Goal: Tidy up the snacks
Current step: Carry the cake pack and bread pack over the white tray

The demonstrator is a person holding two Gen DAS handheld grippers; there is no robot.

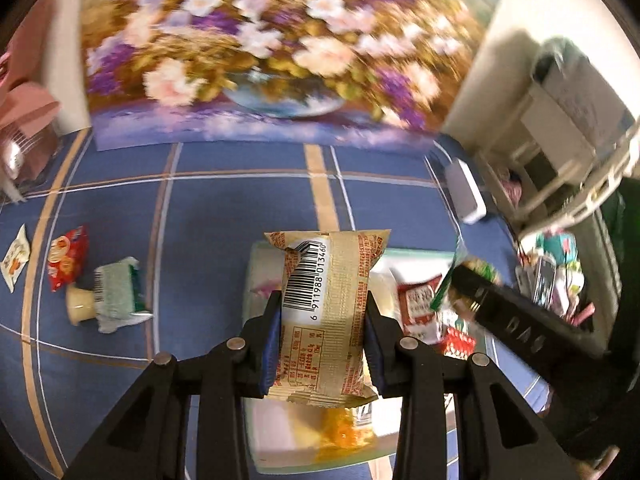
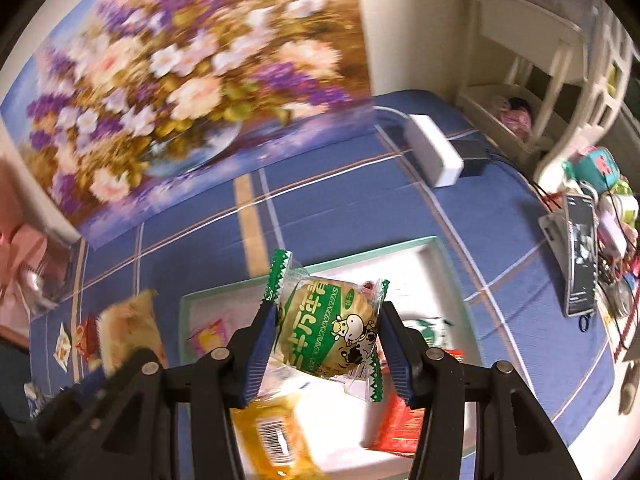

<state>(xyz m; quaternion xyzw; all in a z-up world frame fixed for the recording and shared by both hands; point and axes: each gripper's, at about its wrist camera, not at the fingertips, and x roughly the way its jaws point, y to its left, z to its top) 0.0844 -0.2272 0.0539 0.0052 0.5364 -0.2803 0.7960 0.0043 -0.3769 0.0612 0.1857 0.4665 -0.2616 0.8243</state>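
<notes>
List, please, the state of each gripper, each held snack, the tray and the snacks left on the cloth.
left gripper: shut on beige snack pack, held above the tray.
right gripper: shut on green rice cracker, lifted.
tray: flat on the cloth, some snacks inside.
red snack: lying on the cloth.
green-white packet: lying on the cloth, crumpled.

Flower painting vs wall; white power strip on blue plaid cloth.
</notes>
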